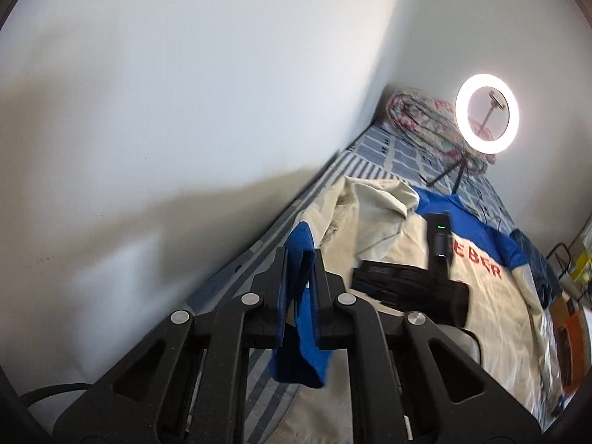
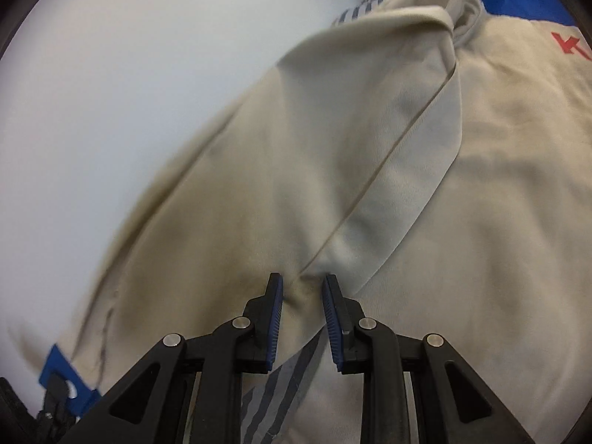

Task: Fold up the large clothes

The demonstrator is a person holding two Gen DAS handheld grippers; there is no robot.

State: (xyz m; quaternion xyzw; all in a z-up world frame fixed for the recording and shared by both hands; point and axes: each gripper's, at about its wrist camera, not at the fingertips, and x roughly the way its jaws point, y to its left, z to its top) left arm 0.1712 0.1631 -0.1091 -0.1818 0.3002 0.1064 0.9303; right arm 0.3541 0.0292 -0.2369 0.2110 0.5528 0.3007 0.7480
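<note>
A white wall (image 1: 185, 92) flanks the striped bed (image 1: 403, 151); ring light (image 1: 486, 119) beyond; left gripper (image 1: 301, 259) jaws clamp the blue cuff (image 1: 303, 296), right gripper (image 2: 301, 288) jaws pinch the cream shirt (image 2: 370, 148).

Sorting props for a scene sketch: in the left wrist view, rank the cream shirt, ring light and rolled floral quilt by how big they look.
1. cream shirt, by far the largest.
2. rolled floral quilt.
3. ring light, similar to the quilt, so unsure; both stand farther off.
</note>
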